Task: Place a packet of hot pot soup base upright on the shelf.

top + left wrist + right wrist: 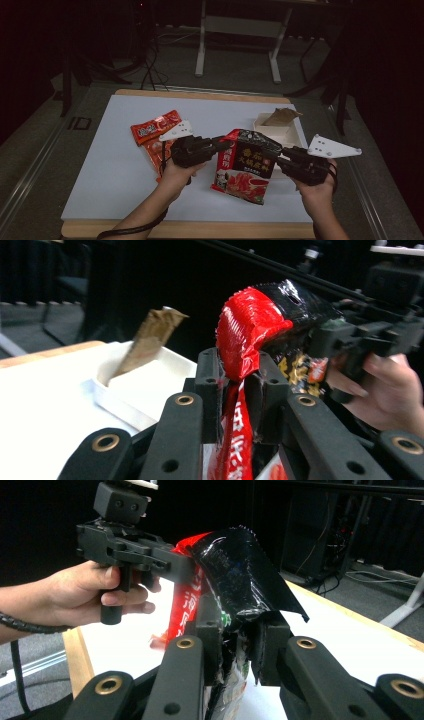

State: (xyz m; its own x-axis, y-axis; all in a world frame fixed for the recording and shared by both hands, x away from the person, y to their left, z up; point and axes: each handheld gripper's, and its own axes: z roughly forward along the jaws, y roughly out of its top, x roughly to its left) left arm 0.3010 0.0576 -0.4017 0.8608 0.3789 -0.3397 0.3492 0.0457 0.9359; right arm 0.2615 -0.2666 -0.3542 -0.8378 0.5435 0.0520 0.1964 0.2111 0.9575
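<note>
Above the table, two grippers are holding one bag.
Left gripper and right gripper are pinching the red and black bag; moving it is left.

Glossy, crinkled plastic-film sachet, red and black, held in matt black plastic jaws of the left gripper and right gripper. Matt white table mat; wooden edge; smooth white tray, far right.

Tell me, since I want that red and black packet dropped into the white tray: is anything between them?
Nothing visible blocks the way. The packet hangs between both grippers, just in front of the white tray. A brown pouch already leans in the tray's far end.
</note>
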